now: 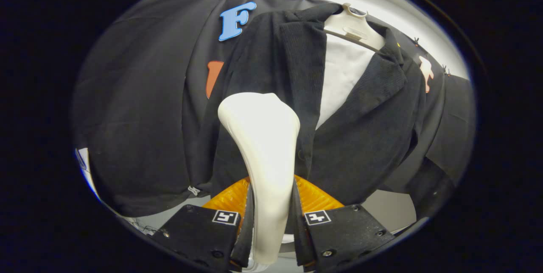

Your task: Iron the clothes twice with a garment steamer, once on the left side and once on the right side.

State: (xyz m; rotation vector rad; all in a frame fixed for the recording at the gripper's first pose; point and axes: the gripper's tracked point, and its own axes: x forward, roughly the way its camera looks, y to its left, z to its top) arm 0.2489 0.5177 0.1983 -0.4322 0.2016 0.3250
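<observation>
The gripper [271,218], at the lower centre of the frame, pinches the neck of the white garment steamer [265,146] between both fingers; its head rises against the left front panel of the dark jacket [360,137], which hangs on a white hanger [354,27] at upper centre. The smooth, tapering neck may slip or twist in the grip; a tilted head would likely snag the lapel or bunch the cloth.

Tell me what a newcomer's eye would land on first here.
First, the white steamer, clamped between the fingers of the gripper and rising just ahead of them, its head against the dark jacket. Next, that jacket itself, hanging open on a pale hanger beyond the steamer, with a white shirt showing between its lapels.
</observation>
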